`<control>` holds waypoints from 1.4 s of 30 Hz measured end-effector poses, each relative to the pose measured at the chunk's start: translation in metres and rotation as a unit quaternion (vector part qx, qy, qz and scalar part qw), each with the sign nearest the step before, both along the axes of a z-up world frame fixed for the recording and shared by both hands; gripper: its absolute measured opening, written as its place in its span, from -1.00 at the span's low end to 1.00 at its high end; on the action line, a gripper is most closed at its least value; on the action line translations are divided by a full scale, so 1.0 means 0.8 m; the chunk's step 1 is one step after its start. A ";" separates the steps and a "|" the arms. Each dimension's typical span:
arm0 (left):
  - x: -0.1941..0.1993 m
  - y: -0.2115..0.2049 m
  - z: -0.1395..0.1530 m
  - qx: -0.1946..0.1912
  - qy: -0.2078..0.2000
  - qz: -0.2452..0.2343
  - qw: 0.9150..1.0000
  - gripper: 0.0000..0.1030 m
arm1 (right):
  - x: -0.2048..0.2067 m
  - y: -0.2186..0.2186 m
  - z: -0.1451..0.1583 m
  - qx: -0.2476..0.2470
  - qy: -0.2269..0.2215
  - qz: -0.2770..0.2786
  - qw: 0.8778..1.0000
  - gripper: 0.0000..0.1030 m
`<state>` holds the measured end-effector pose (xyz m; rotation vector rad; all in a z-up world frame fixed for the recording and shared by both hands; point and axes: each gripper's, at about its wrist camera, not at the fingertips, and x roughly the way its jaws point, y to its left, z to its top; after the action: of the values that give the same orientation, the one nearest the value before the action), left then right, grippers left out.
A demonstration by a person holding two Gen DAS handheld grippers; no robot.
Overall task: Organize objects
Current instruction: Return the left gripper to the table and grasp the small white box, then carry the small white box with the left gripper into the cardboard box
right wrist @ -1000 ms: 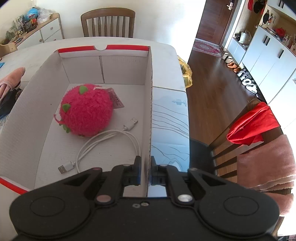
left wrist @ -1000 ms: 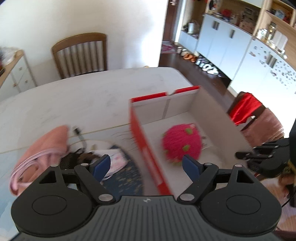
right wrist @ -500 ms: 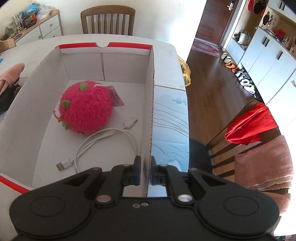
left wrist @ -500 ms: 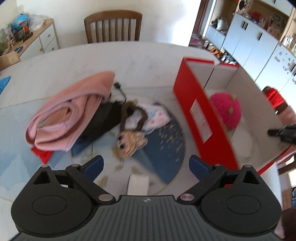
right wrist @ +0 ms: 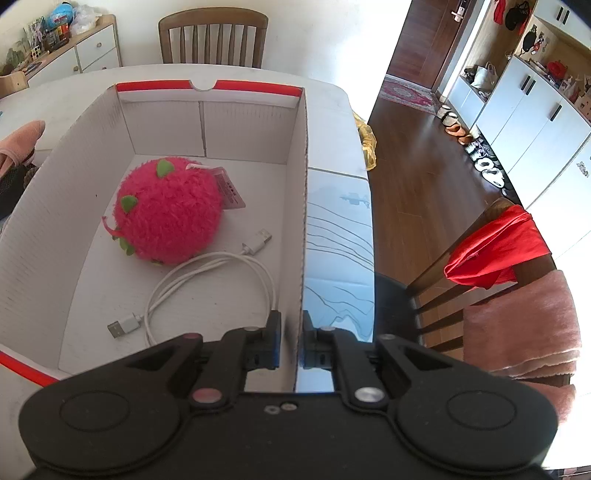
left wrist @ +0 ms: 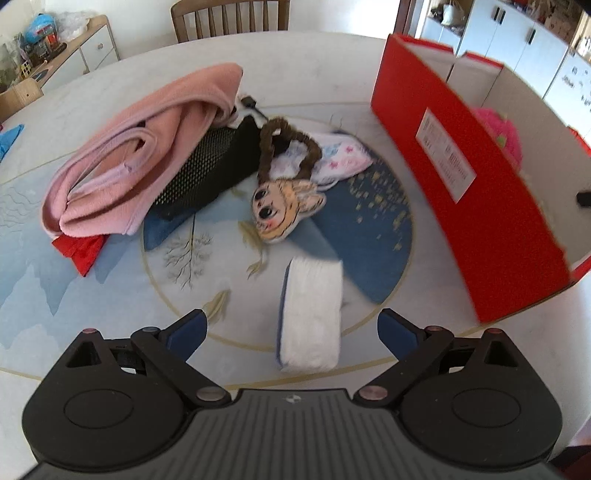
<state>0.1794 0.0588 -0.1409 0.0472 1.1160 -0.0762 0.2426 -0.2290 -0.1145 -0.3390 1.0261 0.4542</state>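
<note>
A red cardboard box (left wrist: 461,177) stands on the table at the right; its white inside (right wrist: 207,295) holds a pink fuzzy plush fruit (right wrist: 168,214) and a coiled white USB cable (right wrist: 207,284). My right gripper (right wrist: 291,343) is shut on the box's right wall (right wrist: 303,206). My left gripper (left wrist: 291,328) is open, low over the table, with a white tissue pack (left wrist: 310,314) lying between and just beyond its fingertips, untouched. Further off lie a doll with a cartoon face (left wrist: 284,206), a black mesh pouch (left wrist: 210,170) and a pink folded cloth (left wrist: 133,155).
A red cloth scrap (left wrist: 79,251) and a blue item (left wrist: 162,227) peek from under the pile. A wooden chair (left wrist: 229,14) stands at the table's far side. Beside the table, another chair (right wrist: 495,258) carries red and pink fabric. Cabinets line the right wall.
My left gripper swung left from above the box and dropped toward the table, its jaws widening; the tissue pack now lies before it. The right gripper kept its hold on the box wall.
</note>
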 end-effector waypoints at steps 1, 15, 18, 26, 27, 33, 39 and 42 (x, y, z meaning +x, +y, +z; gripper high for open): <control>-0.001 0.000 -0.003 0.005 0.000 -0.001 1.000 0.93 | 0.000 0.000 0.000 -0.001 0.000 0.000 1.000 -0.84; -0.008 -0.001 -0.015 0.011 -0.011 0.013 1.000 0.69 | 0.000 0.001 0.001 -0.003 -0.001 0.006 1.000 -0.84; -0.008 -0.003 -0.014 0.013 -0.012 0.012 1.000 0.34 | -0.001 0.001 0.000 -0.003 -0.001 0.007 1.000 -0.84; -0.010 -0.007 -0.002 0.007 -0.015 0.006 1.000 -0.44 | 0.000 0.001 0.001 -0.002 -0.001 0.008 1.000 -0.84; -0.010 -0.007 0.000 0.004 -0.016 0.005 1.000 -0.48 | -0.001 0.001 0.000 -0.002 -0.001 0.008 1.000 -0.84; -0.007 -0.013 0.019 -0.017 -0.020 -0.005 1.000 -0.49 | -0.001 0.001 0.000 -0.003 -0.001 0.009 1.000 -0.85; -0.001 -0.020 0.051 -0.040 -0.023 -0.015 0.999 -0.49 | 0.000 0.001 0.000 -0.002 -0.001 0.011 1.000 -0.85; 0.004 -0.026 0.074 -0.051 -0.033 -0.029 0.998 -0.49 | 0.000 0.001 0.000 -0.002 -0.001 0.011 1.000 -0.85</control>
<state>0.1826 0.0379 -0.0816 -0.0092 1.0432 -0.1832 0.2422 -0.2279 -0.1143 -0.3548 1.0225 0.4724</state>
